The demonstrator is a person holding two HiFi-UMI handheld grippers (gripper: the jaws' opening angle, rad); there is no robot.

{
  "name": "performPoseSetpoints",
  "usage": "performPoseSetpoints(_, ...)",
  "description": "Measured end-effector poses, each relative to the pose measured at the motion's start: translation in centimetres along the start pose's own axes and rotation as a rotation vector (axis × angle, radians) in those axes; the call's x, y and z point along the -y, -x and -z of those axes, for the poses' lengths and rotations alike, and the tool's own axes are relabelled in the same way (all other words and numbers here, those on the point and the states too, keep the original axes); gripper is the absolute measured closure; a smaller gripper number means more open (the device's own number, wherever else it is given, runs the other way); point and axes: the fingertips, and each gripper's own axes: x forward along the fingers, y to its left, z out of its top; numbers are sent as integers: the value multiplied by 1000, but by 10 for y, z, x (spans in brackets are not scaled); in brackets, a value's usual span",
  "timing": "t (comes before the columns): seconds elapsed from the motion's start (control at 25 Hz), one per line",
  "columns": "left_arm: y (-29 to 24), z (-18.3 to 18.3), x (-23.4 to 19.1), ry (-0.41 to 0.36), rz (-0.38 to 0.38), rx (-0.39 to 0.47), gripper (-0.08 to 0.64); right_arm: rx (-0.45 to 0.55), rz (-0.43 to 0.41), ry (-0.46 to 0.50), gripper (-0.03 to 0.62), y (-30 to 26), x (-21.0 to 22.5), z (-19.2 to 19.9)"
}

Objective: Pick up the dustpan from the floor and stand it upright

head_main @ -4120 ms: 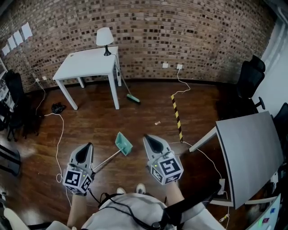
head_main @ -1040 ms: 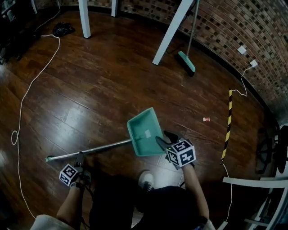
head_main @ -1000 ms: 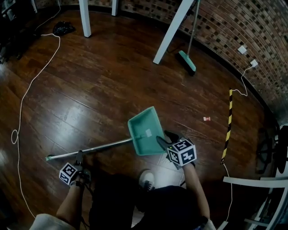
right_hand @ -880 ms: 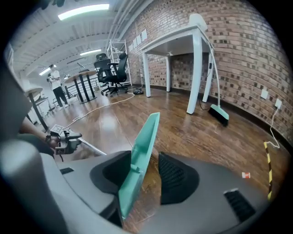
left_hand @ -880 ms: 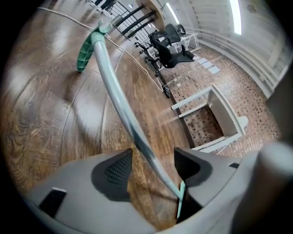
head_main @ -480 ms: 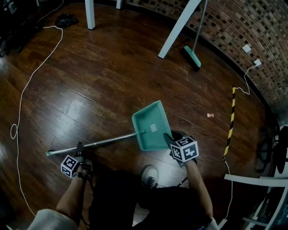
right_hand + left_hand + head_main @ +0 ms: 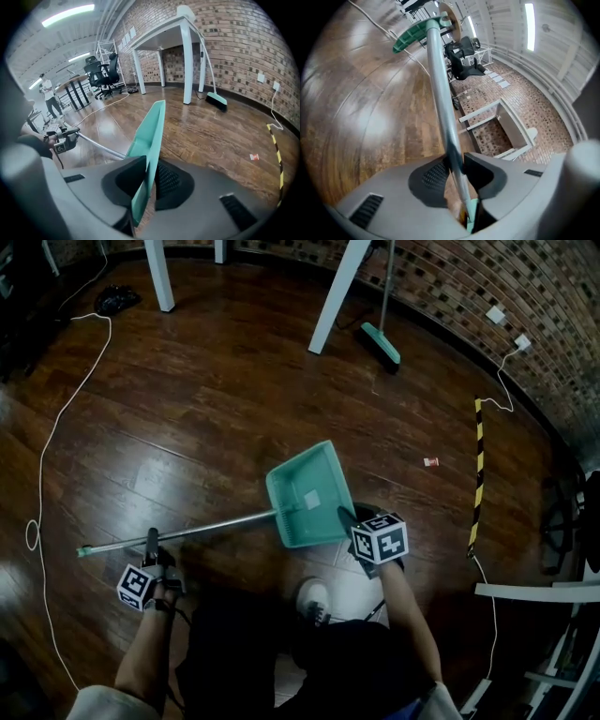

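The dustpan has a teal pan (image 7: 305, 493) and a long metal handle (image 7: 178, 532) that ends in a green cap (image 7: 415, 33). In the head view it lies slantwise over the dark wood floor in front of me. My left gripper (image 7: 150, 545) holds the handle near its far end. The pole (image 7: 440, 93) runs between the closing jaws of that gripper (image 7: 452, 164), and the pads touch it. My right gripper (image 7: 345, 517) grips the pan's near edge. The thin teal wall (image 7: 150, 136) stands on edge between the closing jaws of that gripper (image 7: 150, 171).
A teal broom (image 7: 380, 341) leans by a white table leg (image 7: 333, 296) against the brick wall. A white cable (image 7: 42, 456) loops along the left floor. Yellow-black tape (image 7: 478, 474) and a small scrap (image 7: 430, 462) lie to the right. My shoe (image 7: 314, 601) is below the pan. Office chairs (image 7: 105, 70) stand far off.
Both grippers have closed on the dustpan, the left on the handle and the right on the pan's edge. The handle's end has come up off the floor with the left gripper.
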Motion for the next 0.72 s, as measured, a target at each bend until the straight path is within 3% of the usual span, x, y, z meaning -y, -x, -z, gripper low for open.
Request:
performPoseSetpoints(0.12, -16, -14, 37, -19, 88, 14, 480, 8, 26, -45, 548, 2, 10, 11)
performPoseSetpoints(0.28, -31, -24, 106, -128, 207, 3, 482, 10, 85, -118, 509, 1, 29, 30)
performPoseSetpoints(0.4, -39, -24, 148, -258, 215, -25, 482, -3, 137, -199, 500, -2, 43, 51)
performPoseSetpoints(0.56, -53, -14, 202, -321, 264, -60, 480, 18, 176, -274, 486, -9, 56, 68)
performPoseSetpoints(0.72, -63, 1, 264, -403, 385, -101, 480, 51, 168, -340, 476, -15, 61, 81)
